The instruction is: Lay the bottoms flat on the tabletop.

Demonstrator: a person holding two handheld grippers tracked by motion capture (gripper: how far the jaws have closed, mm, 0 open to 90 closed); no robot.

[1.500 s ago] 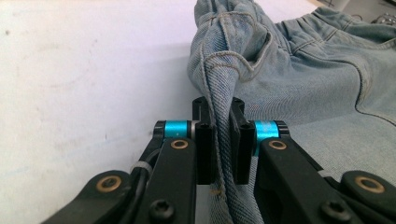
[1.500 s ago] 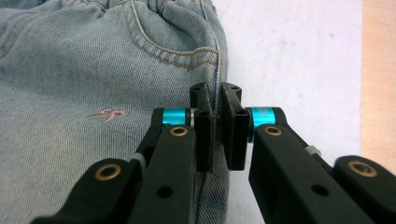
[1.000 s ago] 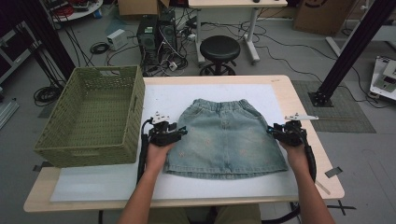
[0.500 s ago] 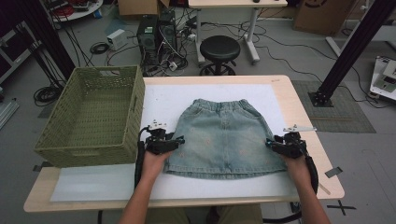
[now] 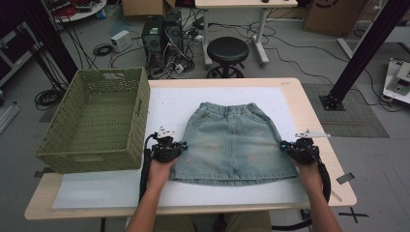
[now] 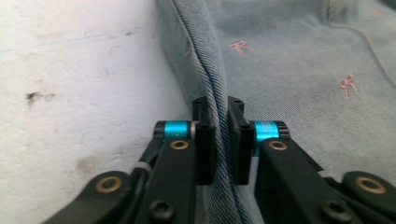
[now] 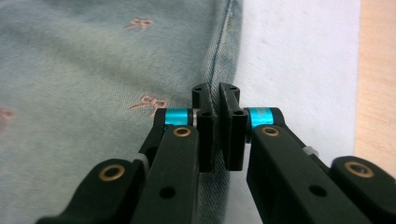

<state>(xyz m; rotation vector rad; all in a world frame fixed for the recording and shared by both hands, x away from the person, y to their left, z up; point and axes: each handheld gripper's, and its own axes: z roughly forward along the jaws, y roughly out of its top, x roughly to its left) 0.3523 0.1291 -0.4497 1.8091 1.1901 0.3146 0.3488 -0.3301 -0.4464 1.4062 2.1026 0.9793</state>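
Left gripper (image 5: 180, 145) and right gripper (image 5: 286, 146), jaws just closing, pinch the denim skirt (image 5: 234, 142) side seams; pink embroidery illegible.

Soft, even overhead light falls on the counter (image 5: 309, 116), dimmer toward the floor at the frame's top; both close views blur at the bottom, shadows faint, no glare.

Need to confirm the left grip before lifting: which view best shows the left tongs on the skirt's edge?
Left gripper view: the left tongs have just closed, pinching the denim skirt at its side seam. High view shows them beside its edge; right gripper view shows the skirt's other edge.
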